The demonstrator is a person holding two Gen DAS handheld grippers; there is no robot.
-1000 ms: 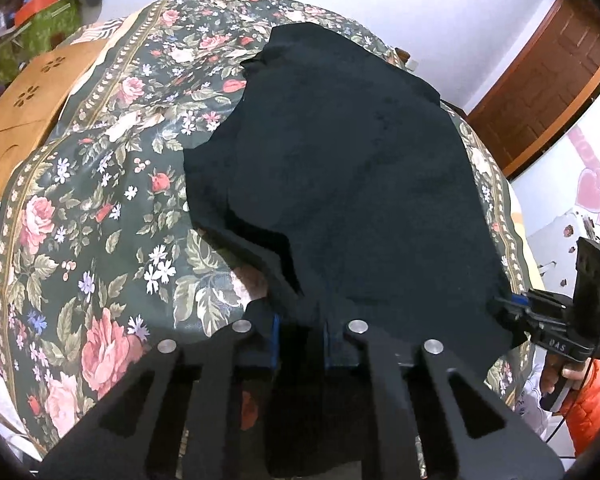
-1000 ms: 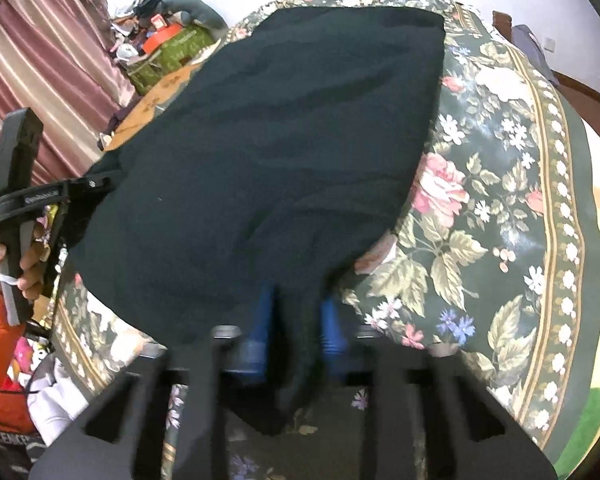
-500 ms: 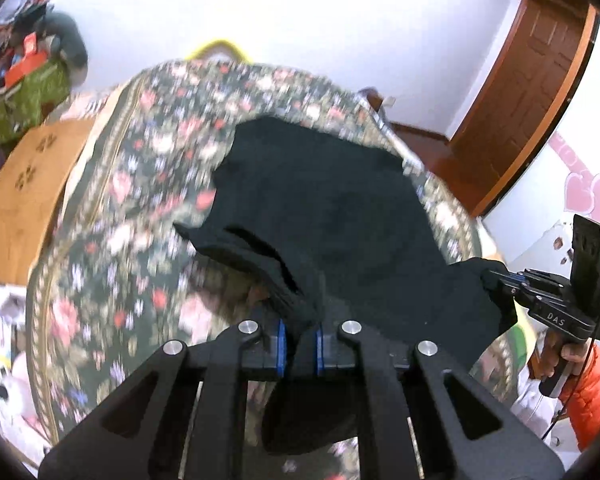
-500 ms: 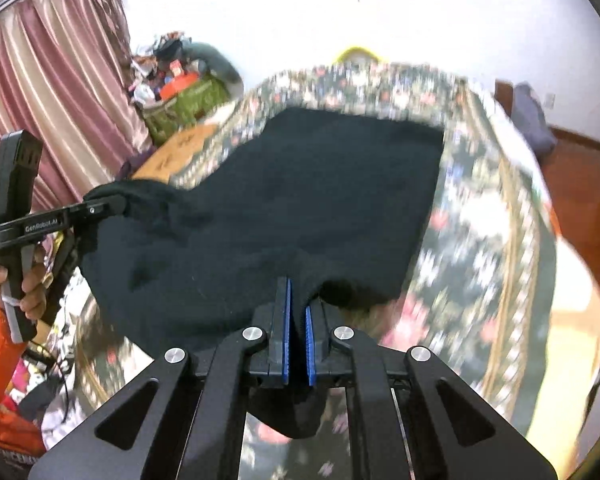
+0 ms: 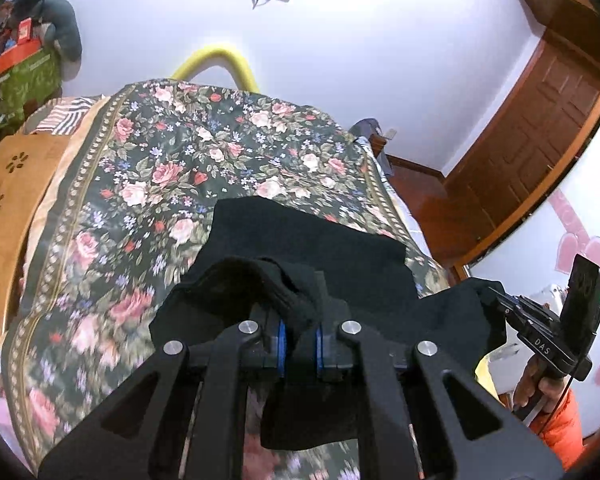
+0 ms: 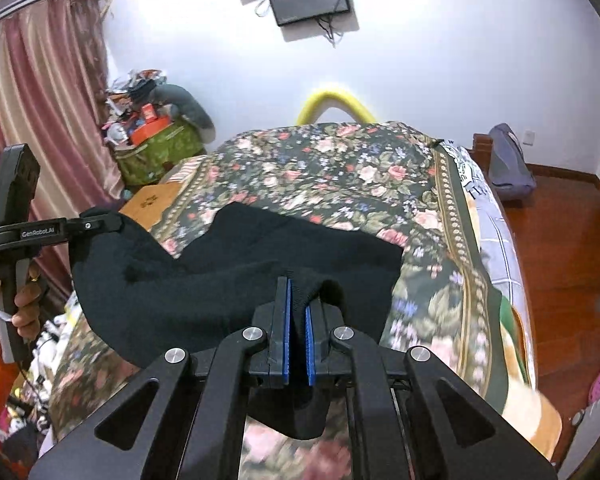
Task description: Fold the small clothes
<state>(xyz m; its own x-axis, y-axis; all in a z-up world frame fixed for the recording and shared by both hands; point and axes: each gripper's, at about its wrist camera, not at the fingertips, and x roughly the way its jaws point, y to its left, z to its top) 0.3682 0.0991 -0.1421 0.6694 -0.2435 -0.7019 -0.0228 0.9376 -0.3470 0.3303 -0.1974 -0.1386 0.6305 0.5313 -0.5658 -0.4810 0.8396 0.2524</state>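
A black garment [image 5: 312,240] lies across a floral bedspread [image 5: 172,168], its near edge lifted off the bed. My left gripper [image 5: 299,326] is shut on one near corner of it, with cloth bunched over the blue pads. My right gripper [image 6: 297,312] is shut on the other near corner of the garment [image 6: 284,244]. The right gripper shows at the right in the left wrist view [image 5: 500,300], and the left gripper at the left in the right wrist view [image 6: 104,222]. The cloth hangs stretched between them; its far edge rests on the bed.
A wooden board [image 5: 8,184] lies left of the bed. A green bag with clutter [image 6: 156,144] stands by the curtain. A yellow curved tube [image 5: 216,62] rises behind the bed. A brown door [image 5: 540,128] and wooden floor [image 6: 560,240] are at the right.
Both grippers have risen and pulled back with the garment's near corners. More of the cloth is off the bed, and more bedspread shows beyond it.
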